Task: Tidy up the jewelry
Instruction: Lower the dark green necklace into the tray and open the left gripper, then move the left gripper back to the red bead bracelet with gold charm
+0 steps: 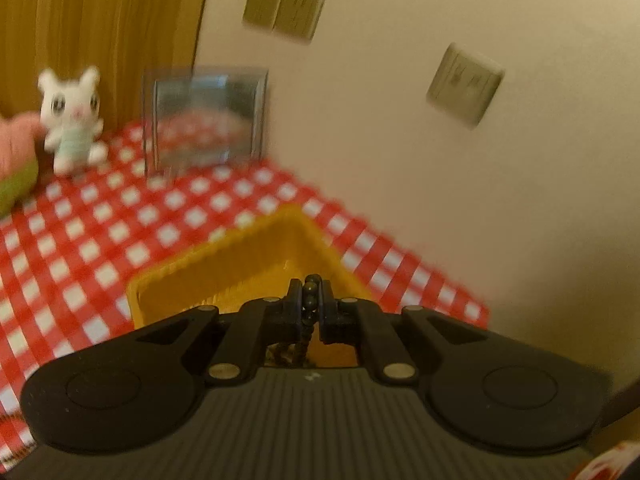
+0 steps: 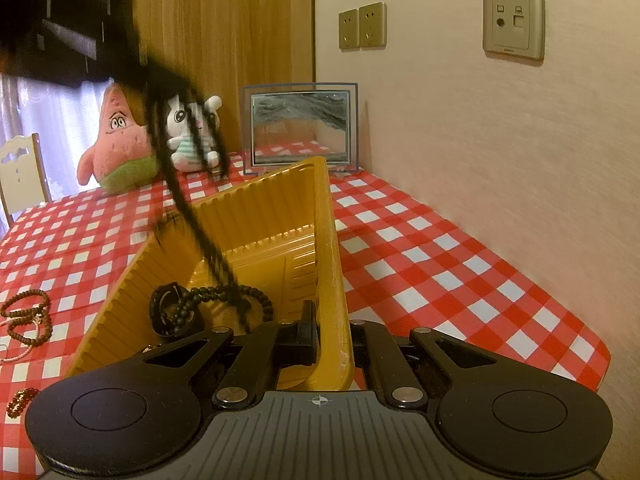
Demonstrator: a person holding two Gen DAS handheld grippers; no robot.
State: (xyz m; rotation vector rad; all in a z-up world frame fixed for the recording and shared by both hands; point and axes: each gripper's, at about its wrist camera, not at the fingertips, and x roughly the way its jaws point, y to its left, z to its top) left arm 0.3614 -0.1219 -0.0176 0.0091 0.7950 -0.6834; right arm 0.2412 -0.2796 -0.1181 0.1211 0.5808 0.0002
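No words, brand names or numbers can be read in either view. The wall plate (image 2: pixel 514 24) high on the wall carries a tiny line of print along its lower edge, too small to make out. The only clear sign is a small white crosshair mark (image 2: pixel 319 401) on the ribbed grey body of the right gripper's housing. A faint pale mark (image 1: pixel 311 376) sits at the same spot on the left gripper's housing, blurred beyond reading.
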